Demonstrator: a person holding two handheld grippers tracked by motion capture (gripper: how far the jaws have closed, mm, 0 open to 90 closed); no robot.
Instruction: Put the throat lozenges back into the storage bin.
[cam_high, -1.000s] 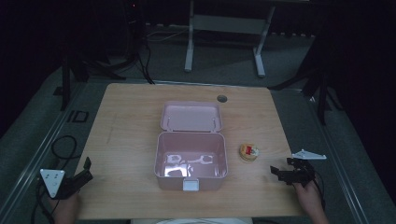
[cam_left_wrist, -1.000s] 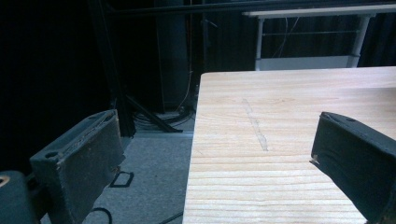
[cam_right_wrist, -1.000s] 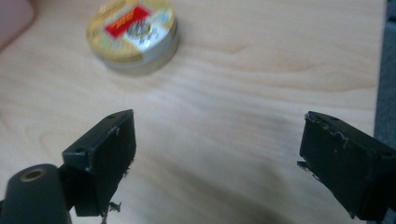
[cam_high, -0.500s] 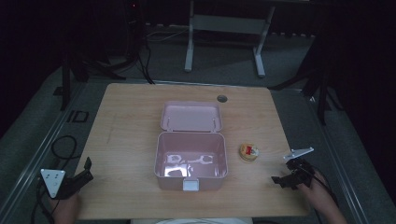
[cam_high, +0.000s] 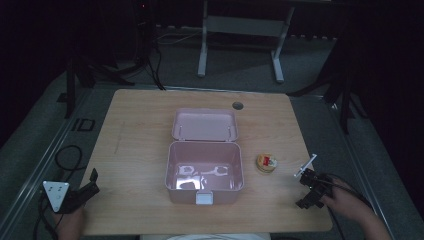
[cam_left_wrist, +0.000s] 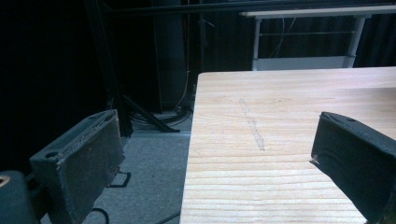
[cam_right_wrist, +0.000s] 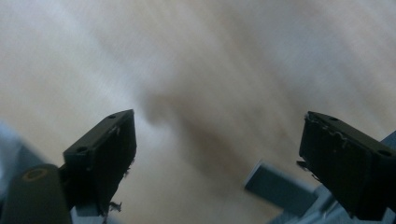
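Pink plastic box (cam_high: 204, 172) sits open at the middle of the wooden table (cam_high: 140, 125), its lid (cam_high: 205, 125) folded back flat on the far side and a pale latch tab on its near wall. Inside it only bright reflections show on the floor; whether anything lies there is too dim to tell. Just to the box's right, apart from it, lies a small round tin (cam_high: 266, 163) with a yellow and red top, the thing nearest the working hand.

Near that tin, toward the table's right front corner, the right gripper (cam_high: 309, 190) is held low over the wood by a hand (cam_high: 345, 200). Its own view is blurred, showing wood grain and both jaws spread wide with nothing between them. At the table's left front corner the left gripper (cam_high: 82, 192) also stands with jaws parted and empty, looking along the table's left edge (cam_left_wrist: 194, 140) and a faint scratch in the wood (cam_left_wrist: 252, 126).

My reading is that the work is at its start: the tin is not yet grasped and the box waits open. The next move likely calls for swinging the right gripper toward the tin, lining the parted jaws across its round sides and closing squarely, since a low, smooth tin could slip out of a skewed pinch
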